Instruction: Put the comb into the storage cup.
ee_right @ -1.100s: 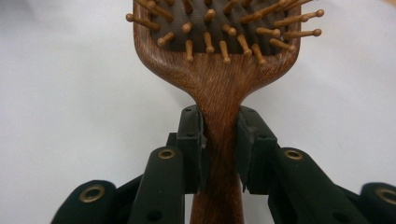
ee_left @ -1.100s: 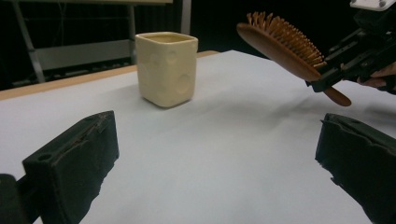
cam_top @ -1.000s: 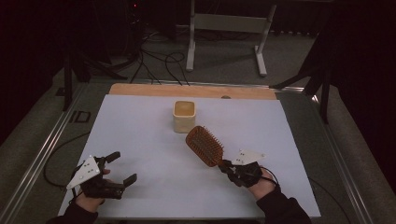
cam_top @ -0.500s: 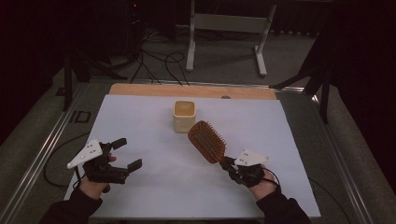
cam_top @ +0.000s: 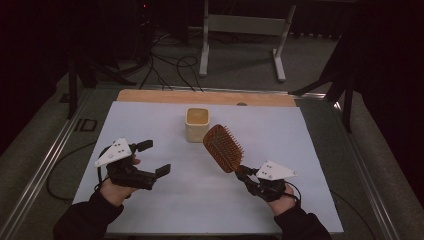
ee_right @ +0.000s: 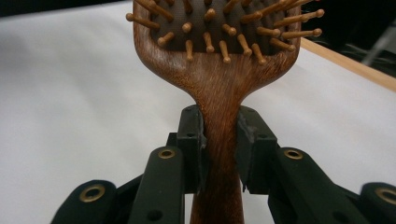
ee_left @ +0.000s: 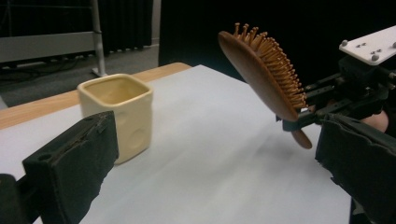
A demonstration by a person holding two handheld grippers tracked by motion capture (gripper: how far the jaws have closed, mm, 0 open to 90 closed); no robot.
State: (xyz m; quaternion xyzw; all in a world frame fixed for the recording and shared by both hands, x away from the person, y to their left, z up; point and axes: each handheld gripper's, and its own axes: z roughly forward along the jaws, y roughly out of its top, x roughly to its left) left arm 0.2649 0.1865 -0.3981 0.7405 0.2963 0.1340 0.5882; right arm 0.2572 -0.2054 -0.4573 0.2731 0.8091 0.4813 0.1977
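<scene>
White tabletop [cam_top: 280,200]: covered by a pale sheet, it carries the work area.
Right hand-held gripper [cam_top: 243,173]: jaws clamp the narrow handle of the hairbrush, so the head is free.
Left hand-held gripper [cam_top: 150,158]: jaws apart, nothing between them; it hovers over the sheet facing the cup, probably ready to help.
Hairbrush [cam_top: 223,148]: wooden, lifted off the sheet and tilted, bristles up, head just beside the cup.
Cup [cam_top: 197,124]: cream, square, upright at the middle; likely the place for the brush.
</scene>
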